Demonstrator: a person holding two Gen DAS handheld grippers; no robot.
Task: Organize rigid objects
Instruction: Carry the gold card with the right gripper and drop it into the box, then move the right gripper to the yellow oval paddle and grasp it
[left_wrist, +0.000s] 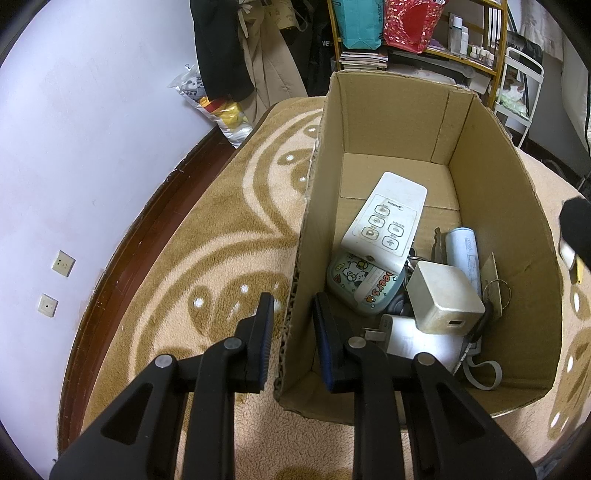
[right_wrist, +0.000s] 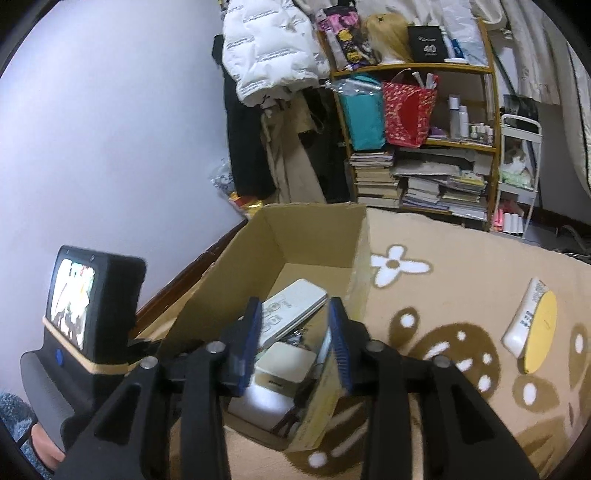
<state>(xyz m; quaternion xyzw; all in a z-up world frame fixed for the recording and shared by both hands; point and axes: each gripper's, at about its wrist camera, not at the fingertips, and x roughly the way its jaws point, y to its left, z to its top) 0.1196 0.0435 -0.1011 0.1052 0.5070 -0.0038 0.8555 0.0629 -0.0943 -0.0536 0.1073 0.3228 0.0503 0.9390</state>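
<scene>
Left gripper (left_wrist: 293, 325), jaws part-open astride the cardboard box (left_wrist: 498, 206) wall (gripping nothing), could tip it by dragging sideways.

A tan blanket (right_wrist: 461, 258) with cream flowers carries an open box (left_wrist: 498, 229). Well apart to its right lie a white tube (right_wrist: 524, 317) and yellow disc (right_wrist: 541, 332), touching.

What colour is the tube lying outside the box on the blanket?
White tube with a yellow oval end, clearest in the right wrist view.
</scene>
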